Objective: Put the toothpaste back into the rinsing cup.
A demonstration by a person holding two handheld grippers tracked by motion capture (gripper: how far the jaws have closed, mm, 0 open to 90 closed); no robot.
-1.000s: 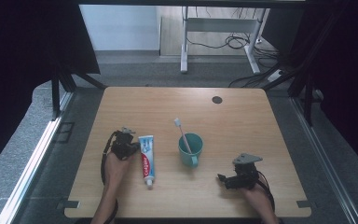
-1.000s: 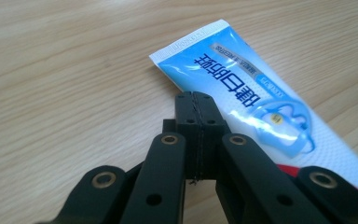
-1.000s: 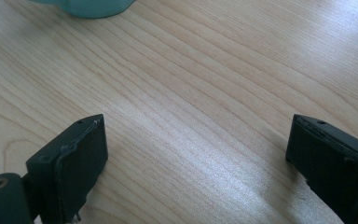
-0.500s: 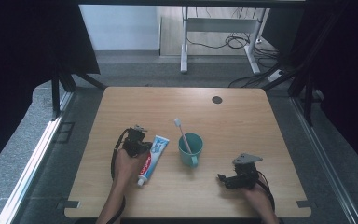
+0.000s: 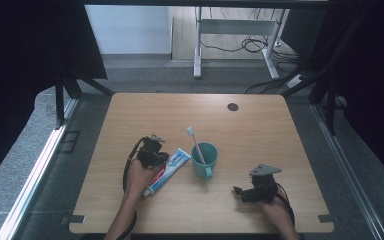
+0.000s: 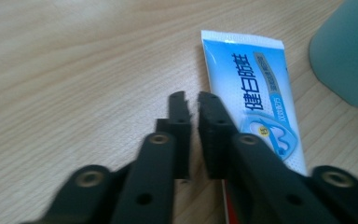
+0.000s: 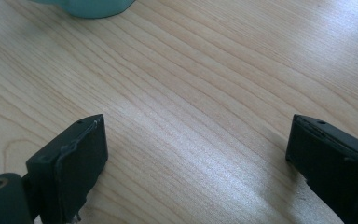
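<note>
Beside our left gripper [image 6: 192, 100] on the desk [image 5: 260, 130] lies the toothpaste tube [image 6: 256, 98], flat, its long axis slanting from the cap end near our left hand up to the crimped end close to the teal cup [image 5: 204, 159]. In the left gripper view the jaws have just been opening to a thin slit with nothing between them, and the tube sits just to their right, running almost parallel with them. We judge the left hand far nearer than the right gripper [image 5: 240, 192], whose jaws stand wide apart over bare wood, well away past the cup. A toothbrush [image 5: 196, 144] leans in that cup.
</note>
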